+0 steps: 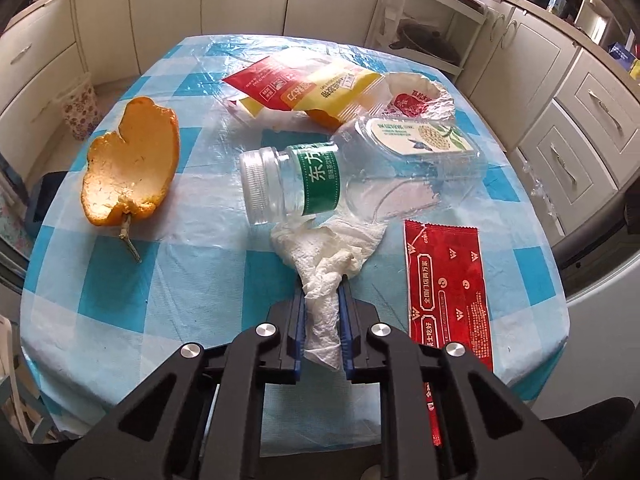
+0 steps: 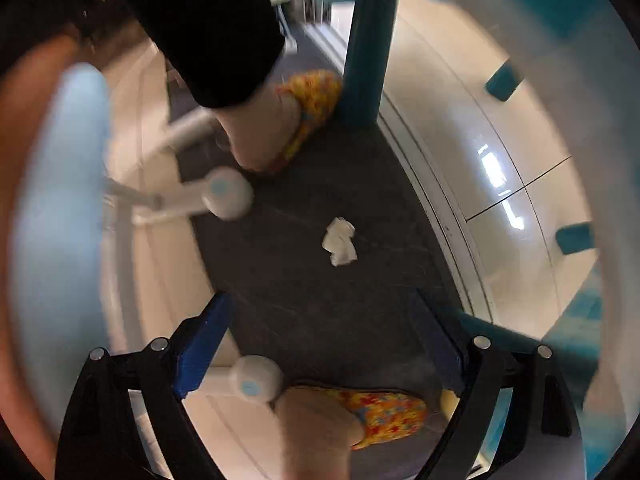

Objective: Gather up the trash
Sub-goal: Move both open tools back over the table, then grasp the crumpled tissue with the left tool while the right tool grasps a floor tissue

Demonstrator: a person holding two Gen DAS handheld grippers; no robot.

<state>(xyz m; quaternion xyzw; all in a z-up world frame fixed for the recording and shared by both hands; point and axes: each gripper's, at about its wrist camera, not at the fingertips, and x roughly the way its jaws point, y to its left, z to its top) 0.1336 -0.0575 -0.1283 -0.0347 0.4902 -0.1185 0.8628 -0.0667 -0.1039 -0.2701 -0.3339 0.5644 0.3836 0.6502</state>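
Note:
My left gripper (image 1: 322,294) is shut on a crumpled white tissue (image 1: 328,256) at the near side of the blue-checked table (image 1: 120,280). Other trash lies on the table: an orange peel (image 1: 132,168), a clear plastic bottle with a green label (image 1: 304,180), a clear lidded container (image 1: 420,148), a long red wrapper (image 1: 446,292), a red and yellow snack bag (image 1: 304,88) and a crumpled white and red wrapper (image 1: 416,98). My right gripper (image 2: 324,316) is open and empty, pointing down at the floor, above a crumpled white tissue (image 2: 339,241) on a dark mat (image 2: 320,300).
White kitchen cabinets (image 1: 572,120) surround the table. A flowered waste bin (image 1: 80,108) stands on the floor at far left. In the right wrist view a blue table leg (image 2: 368,40), white stool feet (image 2: 228,194) and the person's feet in yellow slippers (image 2: 384,412) are near the tissue.

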